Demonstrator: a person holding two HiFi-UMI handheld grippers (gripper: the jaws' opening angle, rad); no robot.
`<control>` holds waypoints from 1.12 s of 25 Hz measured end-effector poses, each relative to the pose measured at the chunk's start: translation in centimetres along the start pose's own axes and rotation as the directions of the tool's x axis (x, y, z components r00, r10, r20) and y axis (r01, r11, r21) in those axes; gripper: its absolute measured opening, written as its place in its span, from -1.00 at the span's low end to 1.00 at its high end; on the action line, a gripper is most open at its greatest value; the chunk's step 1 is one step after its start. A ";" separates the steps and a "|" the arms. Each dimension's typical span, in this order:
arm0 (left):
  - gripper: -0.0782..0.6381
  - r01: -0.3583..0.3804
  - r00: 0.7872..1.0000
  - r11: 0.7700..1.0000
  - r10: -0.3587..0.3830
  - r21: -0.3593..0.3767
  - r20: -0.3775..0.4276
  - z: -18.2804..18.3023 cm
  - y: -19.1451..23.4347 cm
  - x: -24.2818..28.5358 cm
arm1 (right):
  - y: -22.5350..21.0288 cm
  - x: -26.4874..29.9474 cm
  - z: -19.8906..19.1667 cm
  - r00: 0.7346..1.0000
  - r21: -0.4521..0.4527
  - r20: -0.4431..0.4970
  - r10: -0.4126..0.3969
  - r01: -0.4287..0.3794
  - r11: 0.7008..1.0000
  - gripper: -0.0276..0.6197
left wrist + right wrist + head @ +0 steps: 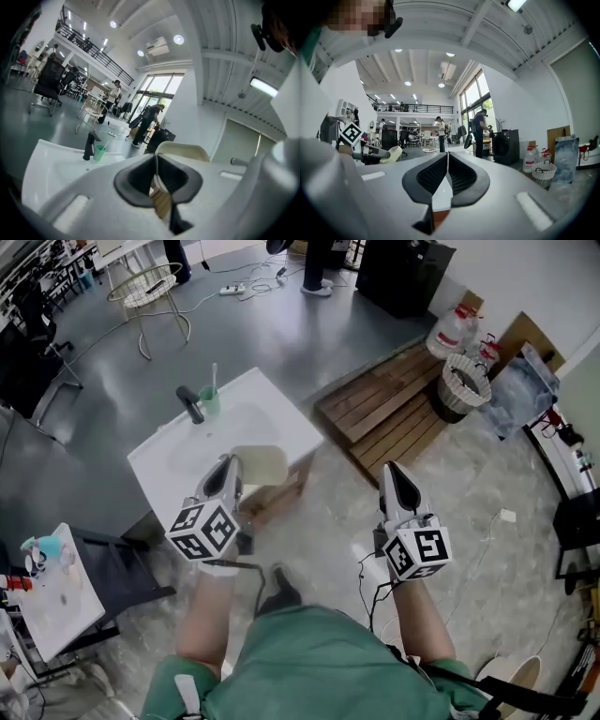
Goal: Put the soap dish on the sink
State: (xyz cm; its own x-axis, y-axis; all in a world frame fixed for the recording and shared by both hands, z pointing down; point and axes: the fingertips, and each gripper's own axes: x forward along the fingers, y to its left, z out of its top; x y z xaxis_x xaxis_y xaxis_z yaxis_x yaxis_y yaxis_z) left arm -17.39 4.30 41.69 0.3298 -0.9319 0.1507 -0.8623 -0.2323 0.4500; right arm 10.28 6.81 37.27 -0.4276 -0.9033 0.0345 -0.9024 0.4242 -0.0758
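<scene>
A cream soap dish (262, 464) hangs over the near right corner of the white sink (267, 407), held by its edge in my left gripper (230, 465). In the left gripper view, my left gripper (156, 158) has its jaws shut on the soap dish (182, 150), whose rim rises above them. The sink (51, 161) lies below and to the left. A black faucet (189, 404) and a green cup (210, 402) with a toothbrush stand at the sink's back. My right gripper (393, 471) is off to the right over the floor, shut and empty; its own view shows my right gripper (446, 157) with jaws together.
A wooden pallet (394, 409) lies right of the sink, with a wicker basket (464, 382) and plastic jugs (451, 329) beyond it. A wire stool (150, 287) stands far back. A small white table (56, 601) with items sits at left. People stand in the distance (479, 131).
</scene>
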 end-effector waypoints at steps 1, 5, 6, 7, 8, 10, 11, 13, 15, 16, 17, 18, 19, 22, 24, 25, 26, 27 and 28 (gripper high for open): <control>-0.74 -0.002 1.000 1.000 0.002 -0.001 0.001 0.3 0.6 0.5 | 0.1 0.9 0.0 1.000 -0.003 -0.002 0.000 0.000 1.000 -0.89; -0.74 -0.007 1.000 1.000 0.007 -0.003 -0.004 1.1 2.7 2.4 | 0.3 4.2 -0.1 1.000 -0.004 -0.009 0.001 -0.001 1.000 -0.89; -0.74 -0.005 1.000 1.000 0.005 -0.005 -0.008 1.1 3.0 2.8 | 0.4 4.9 -0.2 1.000 -0.002 -0.010 0.002 -0.002 1.000 -0.89; -0.74 -0.004 1.000 1.000 0.003 -0.007 -0.012 1.2 3.3 3.2 | 0.6 5.6 -0.3 1.000 0.002 -0.013 0.005 -0.005 1.000 -0.89; -0.74 -0.001 1.000 1.000 0.001 -0.009 -0.017 1.2 3.5 3.5 | 0.8 6.2 -0.5 1.000 0.007 -0.016 0.009 -0.009 1.000 -0.89; -0.74 0.004 1.000 1.000 -0.004 -0.008 -0.025 1.2 3.8 4.2 | 1.0 7.3 -0.7 1.000 0.008 -0.022 0.019 -0.019 1.000 -0.89; -0.74 0.005 1.000 1.000 -0.005 -0.007 -0.028 1.2 3.9 4.6 | 0.9 7.9 -0.7 0.999 0.008 -0.023 0.022 -0.022 1.000 -0.89; -0.74 0.004 0.999 1.000 -0.004 -0.005 -0.035 1.2 4.1 5.6 | 0.5 8.9 -0.7 0.999 0.010 -0.021 0.026 -0.026 1.000 -0.89; -0.74 -0.001 0.999 1.000 0.000 -0.006 -0.040 1.2 4.2 6.6 | -0.2 10.0 -0.6 0.999 0.013 -0.019 0.032 -0.032 0.999 -0.89; -0.74 -0.004 0.999 1.000 0.004 -0.006 -0.041 1.2 4.3 7.1 | -0.5 10.5 -0.6 0.999 0.016 -0.018 0.036 -0.035 0.999 -0.89; -0.74 -0.009 0.999 1.000 0.008 -0.007 -0.043 1.2 4.3 7.6 | -0.9 11.2 -0.6 0.999 0.018 -0.016 0.040 -0.040 0.999 -0.89; -0.74 -0.014 0.999 1.000 0.014 -0.007 -0.043 1.3 4.3 8.2 | -1.2 11.9 -0.5 0.999 0.021 -0.013 0.047 -0.047 0.999 -0.89; -0.74 -0.020 0.999 1.000 0.020 -0.007 -0.043 1.3 4.3 8.7 | -1.6 12.6 -0.4 0.998 0.024 -0.010 0.057 -0.057 0.998 -0.89; -0.74 -0.045 0.998 0.999 0.045 -0.007 -0.038 1.5 4.0 10.7 | -3.1 14.9 -0.1 0.995 0.031 -0.003 0.097 -0.097 0.995 -0.89; -0.74 -0.071 0.997 0.997 0.071 -0.005 -0.033 1.6 3.7 12.2 | -4.3 16.7 0.0 0.991 0.038 0.000 0.131 -0.130 0.991 -0.89; -0.74 -0.087 0.996 0.996 0.087 -0.004 -0.031 1.6 3.7 13.1 | -5.0 17.7 0.1 0.989 0.041 0.000 0.149 -0.149 0.988 -0.89; -0.74 -0.104 0.994 0.995 0.104 -0.002 -0.031 1.5 3.6 14.1 | -5.8 18.8 0.1 0.986 0.046 0.000 0.167 -0.167 0.985 -0.89; -0.74 -0.121 0.992 0.993 0.121 -0.002 -0.033 1.4 3.5 15.0 | -6.7 19.8 0.1 0.983 0.050 -0.001 0.184 -0.184 0.982 -0.89; -0.74 -0.140 0.989 0.990 0.140 -0.002 -0.036 1.2 3.5 15.9 | -7.5 20.9 0.2 0.980 0.054 -0.002 0.199 -0.199 0.979 -0.89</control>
State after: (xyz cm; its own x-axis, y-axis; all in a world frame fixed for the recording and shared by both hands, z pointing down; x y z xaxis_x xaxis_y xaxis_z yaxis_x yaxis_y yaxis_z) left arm -15.62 -11.67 44.62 0.2192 -0.9448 0.2436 -0.8992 -0.0988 0.4262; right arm 8.17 -15.24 38.37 -0.5990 -0.8005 0.0208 -0.7950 0.5914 -0.1351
